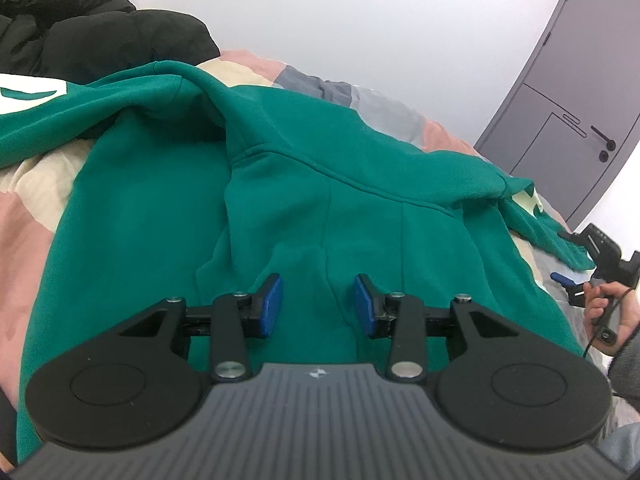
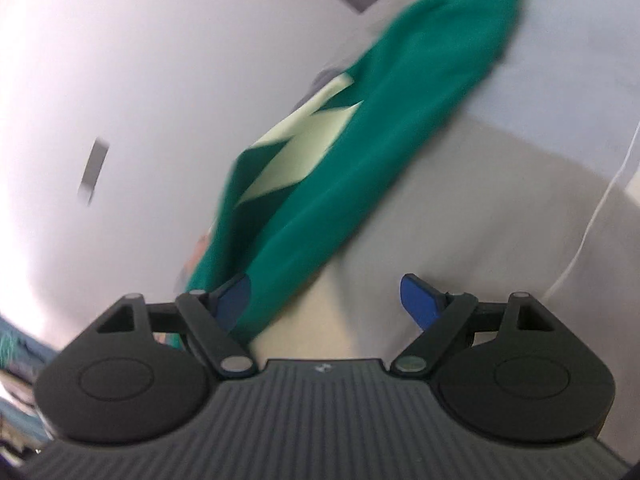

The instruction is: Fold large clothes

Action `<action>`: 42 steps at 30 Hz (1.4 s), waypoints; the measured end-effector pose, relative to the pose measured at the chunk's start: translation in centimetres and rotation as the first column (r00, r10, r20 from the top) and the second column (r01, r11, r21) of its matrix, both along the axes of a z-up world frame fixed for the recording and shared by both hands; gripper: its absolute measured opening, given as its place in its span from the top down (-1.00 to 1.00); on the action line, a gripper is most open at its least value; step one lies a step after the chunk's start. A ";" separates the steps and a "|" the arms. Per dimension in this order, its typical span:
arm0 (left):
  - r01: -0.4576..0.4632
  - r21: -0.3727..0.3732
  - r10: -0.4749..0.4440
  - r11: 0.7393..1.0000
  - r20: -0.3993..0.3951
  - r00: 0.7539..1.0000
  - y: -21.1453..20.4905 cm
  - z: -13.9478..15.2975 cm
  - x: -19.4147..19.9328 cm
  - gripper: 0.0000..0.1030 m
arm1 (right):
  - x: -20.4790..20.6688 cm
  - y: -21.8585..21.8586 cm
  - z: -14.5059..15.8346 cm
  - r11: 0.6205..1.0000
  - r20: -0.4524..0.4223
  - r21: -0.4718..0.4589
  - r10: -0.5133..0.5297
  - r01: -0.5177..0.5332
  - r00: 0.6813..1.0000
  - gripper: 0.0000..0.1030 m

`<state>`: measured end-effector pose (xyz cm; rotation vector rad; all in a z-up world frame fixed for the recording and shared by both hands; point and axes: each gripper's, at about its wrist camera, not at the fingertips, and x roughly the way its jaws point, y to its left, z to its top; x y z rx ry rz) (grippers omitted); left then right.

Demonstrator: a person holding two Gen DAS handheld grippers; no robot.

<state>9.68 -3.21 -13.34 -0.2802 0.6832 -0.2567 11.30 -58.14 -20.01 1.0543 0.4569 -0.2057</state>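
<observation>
Hovering over the green hoodie (image 1: pixel 280 200), the left gripper (image 1: pixel 319 304) stands part-open, empty; the right gripper (image 2: pixel 328 300) gapes beside a sleeve (image 2: pixel 340 168), which may slump unfolded.

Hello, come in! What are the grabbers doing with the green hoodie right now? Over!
Left hand-held gripper part open over green hoodie, gripping nothing. Right hand-held gripper wide open at sleeve, not clamped. Black jacket lies beyond hoodie.

We can read no text; the green fleece sweatshirt (image 1: pixel 280 184) bears pale print (shapes only, illegible).
</observation>
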 end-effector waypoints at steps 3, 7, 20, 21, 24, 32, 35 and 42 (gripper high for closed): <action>-0.008 -0.001 0.008 1.000 0.004 1.000 0.0 -0.2 0.4 0.13 | 1.7 -2.4 -1.3 0.998 0.054 -0.042 -0.046 0.049 0.997 -0.59; -0.025 0.005 0.025 1.000 0.010 1.000 0.0 -0.5 0.9 0.12 | 4.5 -5.4 -2.4 0.986 0.121 -0.094 -0.127 0.138 0.985 -0.59; -0.043 -0.029 0.041 0.999 -0.054 0.998 -0.5 -2.1 4.6 0.12 | 9.0 -13.2 -3.2 0.909 0.210 -0.204 -0.322 0.364 0.923 -0.14; -0.044 -0.028 0.042 0.999 -0.054 0.998 -0.5 -2.3 4.6 0.12 | 9.2 -13.3 -2.9 0.900 0.192 -0.242 -0.322 0.363 0.927 -0.11; -0.038 -0.001 0.038 0.999 -0.047 0.998 -0.9 -2.3 4.5 0.12 | 9.3 -13.8 -3.1 0.881 0.155 -0.265 -0.363 0.393 0.919 0.54; -0.042 0.021 0.042 0.999 -0.047 0.998 -0.8 -0.3 4.9 0.12 | 9.4 -13.3 2.6 0.875 0.186 -0.364 -0.267 0.318 0.946 0.85; -0.073 0.011 0.073 0.997 -0.036 0.997 0.0 1.1 4.4 0.12 | 10.0 -11.3 7.1 0.855 0.216 -0.459 -0.154 0.240 0.964 0.87; -0.120 0.042 0.119 0.992 0.032 0.992 1.8 4.8 1.0 0.11 | 8.8 -3.1 18.6 0.752 0.311 -0.642 0.077 0.149 0.947 0.87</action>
